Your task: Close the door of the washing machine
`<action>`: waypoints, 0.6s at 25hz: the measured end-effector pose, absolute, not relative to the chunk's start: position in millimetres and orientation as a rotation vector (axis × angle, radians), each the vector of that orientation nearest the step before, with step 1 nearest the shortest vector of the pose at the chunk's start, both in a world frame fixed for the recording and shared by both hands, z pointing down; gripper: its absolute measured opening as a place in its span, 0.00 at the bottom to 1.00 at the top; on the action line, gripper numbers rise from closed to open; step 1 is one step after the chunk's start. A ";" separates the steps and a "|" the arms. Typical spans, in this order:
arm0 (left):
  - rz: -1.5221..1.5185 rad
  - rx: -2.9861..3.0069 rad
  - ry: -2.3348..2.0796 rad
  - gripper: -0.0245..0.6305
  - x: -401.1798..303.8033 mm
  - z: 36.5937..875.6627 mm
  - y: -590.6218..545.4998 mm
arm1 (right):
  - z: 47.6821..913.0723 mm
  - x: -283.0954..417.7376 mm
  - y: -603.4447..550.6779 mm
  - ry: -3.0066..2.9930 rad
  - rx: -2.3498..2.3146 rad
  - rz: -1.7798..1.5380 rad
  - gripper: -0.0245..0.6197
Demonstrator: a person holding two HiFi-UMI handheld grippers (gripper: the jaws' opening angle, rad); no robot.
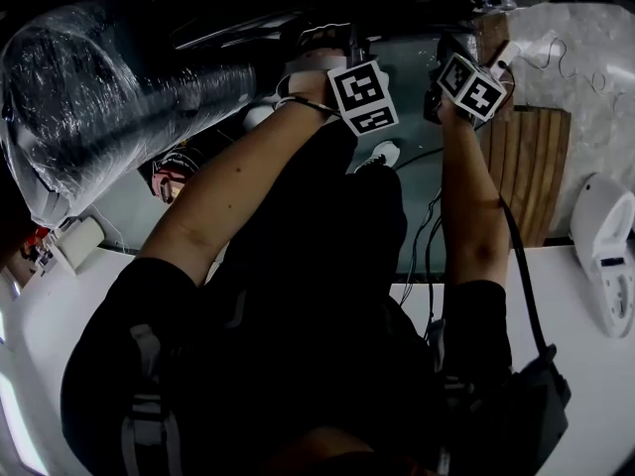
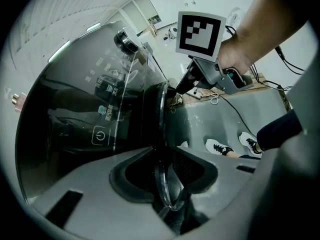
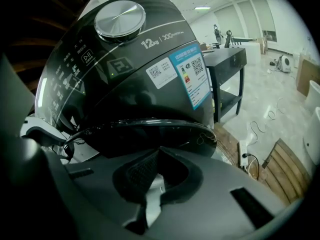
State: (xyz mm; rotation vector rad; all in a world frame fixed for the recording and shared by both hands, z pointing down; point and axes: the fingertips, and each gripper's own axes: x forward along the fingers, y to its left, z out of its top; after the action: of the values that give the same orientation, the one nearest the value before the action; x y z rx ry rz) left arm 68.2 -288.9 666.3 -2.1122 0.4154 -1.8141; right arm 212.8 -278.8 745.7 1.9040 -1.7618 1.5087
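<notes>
The dark washing machine (image 3: 140,69) has a round knob (image 3: 120,16) on top and a lit panel (image 2: 100,114). Its round door (image 3: 150,134) stands ajar. In the left gripper view the door's shiny rim (image 2: 161,114) runs between the jaws of my left gripper (image 2: 162,156), which is shut on it. My right gripper (image 3: 157,156) is shut and empty, its tip right at the door's edge. The left gripper view shows that gripper (image 2: 180,86) against the rim's far side. In the head view both arms reach forward, with the left gripper (image 1: 332,48) and the right gripper (image 1: 444,58) at the dark machine.
A plastic-wrapped bundle (image 1: 99,87) lies at the left. A wooden pallet (image 1: 531,167) and a white appliance (image 1: 605,246) are at the right. Beyond the machine stand a black table (image 3: 227,64) and a power strip (image 3: 243,151) with cables. The person's shoes (image 2: 220,148) are on the floor.
</notes>
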 end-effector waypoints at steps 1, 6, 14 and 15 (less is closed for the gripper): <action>-1.809 -2.109 0.423 0.22 67.7 666.2 -289.8 | 746.0 212.4 -280.4 -1.764 1.899 1.507 0.04; -1.809 -2.109 0.436 0.22 68.0 665.6 -292.3 | 749.5 212.3 -284.5 -1.742 1.880 1.506 0.04; -1.760 -2.283 0.480 0.22 62.2 658.0 -291.2 | 742.2 212.0 -282.9 -1.819 1.855 1.531 0.05; -1.762 -2.305 0.512 0.22 58.5 656.0 -293.2 | 736.8 215.1 -284.4 -1.840 1.861 1.492 0.05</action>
State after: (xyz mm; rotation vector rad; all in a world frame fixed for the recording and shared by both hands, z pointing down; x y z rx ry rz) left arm 58.5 -293.2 656.0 -2.3050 0.5115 -1.7622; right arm 215.1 -284.4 736.8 1.8609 -1.8395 1.4918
